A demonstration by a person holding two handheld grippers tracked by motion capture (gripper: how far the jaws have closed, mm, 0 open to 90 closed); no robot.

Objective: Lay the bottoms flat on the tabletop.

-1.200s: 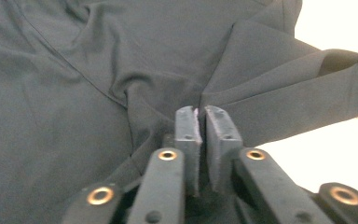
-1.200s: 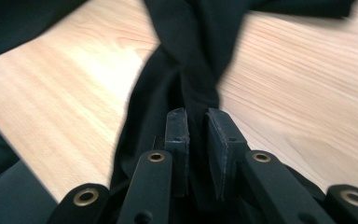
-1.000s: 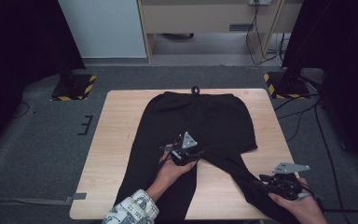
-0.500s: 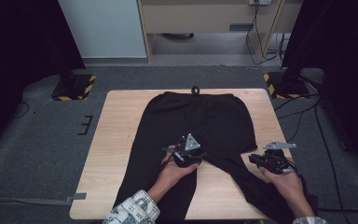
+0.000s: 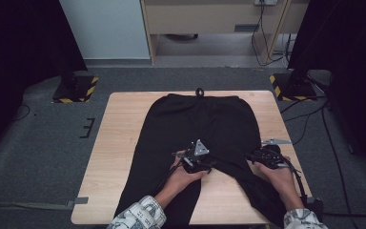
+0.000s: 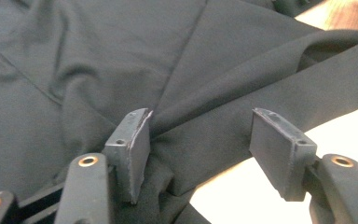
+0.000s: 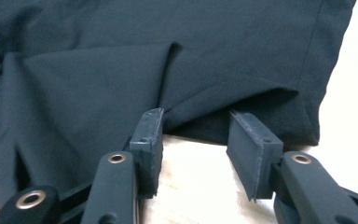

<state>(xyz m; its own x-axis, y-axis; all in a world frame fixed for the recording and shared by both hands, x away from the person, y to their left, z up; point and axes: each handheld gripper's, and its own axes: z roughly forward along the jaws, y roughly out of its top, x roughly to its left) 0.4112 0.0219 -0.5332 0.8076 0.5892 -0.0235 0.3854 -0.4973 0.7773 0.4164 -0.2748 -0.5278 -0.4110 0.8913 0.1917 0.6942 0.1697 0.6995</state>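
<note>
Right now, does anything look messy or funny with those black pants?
Yes. The black pants lie mostly flat on the table, but the right leg is bunched and folded near the crotch, where the left gripper and right gripper sit.

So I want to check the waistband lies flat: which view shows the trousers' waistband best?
The high view: the waistband lies at the table's far edge, with its drawstring loop. The left and right gripper views show close fabric folds of the trousers, no waistband that I can tell.
</note>
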